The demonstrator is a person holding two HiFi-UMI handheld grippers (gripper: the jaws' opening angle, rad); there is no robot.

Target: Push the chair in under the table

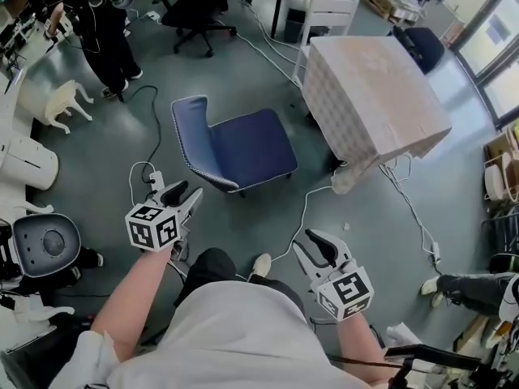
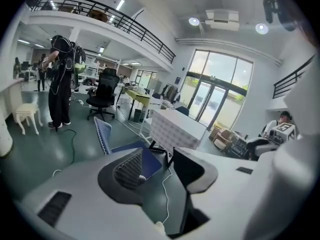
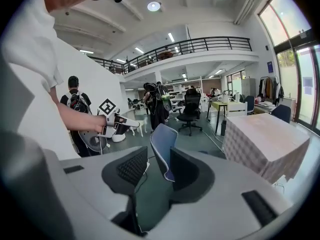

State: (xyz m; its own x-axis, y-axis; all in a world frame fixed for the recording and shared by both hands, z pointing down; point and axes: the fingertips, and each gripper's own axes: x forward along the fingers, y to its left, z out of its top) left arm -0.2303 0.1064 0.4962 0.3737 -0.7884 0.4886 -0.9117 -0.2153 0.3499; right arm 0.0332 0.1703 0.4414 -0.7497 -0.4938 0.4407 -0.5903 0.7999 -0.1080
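Note:
A blue chair [image 1: 235, 148] stands on the grey floor, its seat facing a table [image 1: 373, 96] draped in a pale checked cloth, with a gap between them. My left gripper [image 1: 185, 194] is open and empty, held in the air short of the chair's back [image 1: 188, 132]. The right gripper [image 1: 312, 251] hangs open and empty nearer my body, off the seat's right corner. In the left gripper view the chair [image 2: 120, 143] and table [image 2: 177, 129] lie beyond the left gripper [image 2: 157, 166]. In the right gripper view the chair back [image 3: 162, 144] shows past the right gripper [image 3: 152, 171], with the table [image 3: 265, 141] at right.
White cables [image 1: 304, 209] trail over the floor near the chair and table. A person in black [image 1: 109, 31] stands at the far left by a white stool [image 1: 65, 100]. A black office chair [image 1: 199, 6] and a white chair [image 1: 328, 14] stand behind. Someone's feet [image 1: 462, 288] show at right.

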